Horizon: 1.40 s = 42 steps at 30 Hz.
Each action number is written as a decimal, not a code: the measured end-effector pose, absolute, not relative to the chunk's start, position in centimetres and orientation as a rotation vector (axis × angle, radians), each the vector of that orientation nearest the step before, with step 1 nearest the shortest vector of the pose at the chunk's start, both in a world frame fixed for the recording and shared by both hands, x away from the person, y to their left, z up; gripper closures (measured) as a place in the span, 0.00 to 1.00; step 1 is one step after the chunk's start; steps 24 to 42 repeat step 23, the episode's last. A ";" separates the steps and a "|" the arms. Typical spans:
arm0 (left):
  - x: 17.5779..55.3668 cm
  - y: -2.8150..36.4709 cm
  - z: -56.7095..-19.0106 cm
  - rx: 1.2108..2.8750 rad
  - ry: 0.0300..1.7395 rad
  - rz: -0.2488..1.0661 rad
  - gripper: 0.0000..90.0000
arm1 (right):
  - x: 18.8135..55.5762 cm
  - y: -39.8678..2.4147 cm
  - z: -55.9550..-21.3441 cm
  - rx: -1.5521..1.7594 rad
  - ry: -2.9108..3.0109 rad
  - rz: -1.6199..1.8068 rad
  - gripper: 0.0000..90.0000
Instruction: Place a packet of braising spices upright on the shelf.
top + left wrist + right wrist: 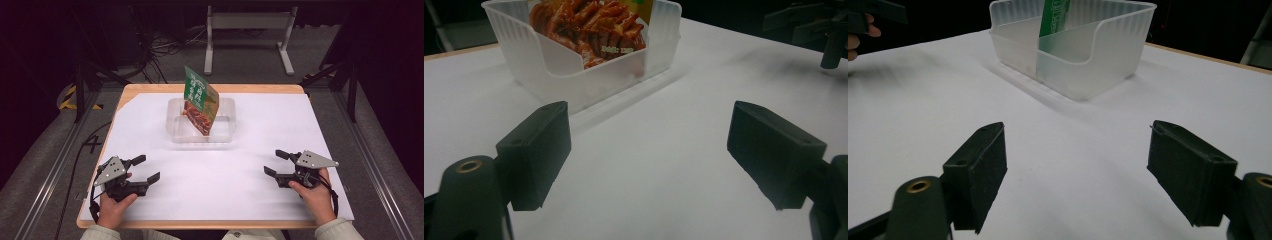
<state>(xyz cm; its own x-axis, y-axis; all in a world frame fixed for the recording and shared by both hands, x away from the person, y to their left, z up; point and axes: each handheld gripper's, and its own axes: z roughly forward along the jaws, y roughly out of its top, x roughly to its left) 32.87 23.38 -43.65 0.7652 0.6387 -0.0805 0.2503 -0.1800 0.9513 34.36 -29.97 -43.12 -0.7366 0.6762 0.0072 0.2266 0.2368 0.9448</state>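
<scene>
Here the food packet stands tilted inside the clear plastic bin at the far middle of the white table. Well apart from it, the left gripper and the right gripper rest near the front edge, jaws spread wide, holding nothing.

Translucent ribbed plastic bin holds a glossy packet (printed film).
</scene>
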 end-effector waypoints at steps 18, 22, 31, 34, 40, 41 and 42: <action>33.0 23.3 -43.7 1.748 0.698 0.398 0.18 | 34.4 -30.0 -44.1 0.848 2.140 1.480 0.21; 33.1 23.4 -43.6 1.746 0.695 0.406 0.17 | 34.5 -30.0 -44.1 0.849 2.144 1.477 0.20; 33.1 23.4 -43.6 1.744 0.697 0.402 0.16 | 34.5 -30.0 -44.1 0.848 2.146 1.476 0.19; 33.1 23.4 -43.6 1.744 0.697 0.402 0.16 | 34.5 -30.0 -44.1 0.848 2.146 1.476 0.19; 33.1 23.4 -43.6 1.744 0.697 0.402 0.16 | 34.5 -30.0 -44.1 0.848 2.146 1.476 0.19; 33.1 23.4 -43.6 1.744 0.697 0.402 0.16 | 34.5 -30.0 -44.1 0.848 2.146 1.476 0.19; 33.1 23.4 -43.6 1.744 0.697 0.402 0.16 | 34.5 -30.0 -44.1 0.848 2.146 1.476 0.19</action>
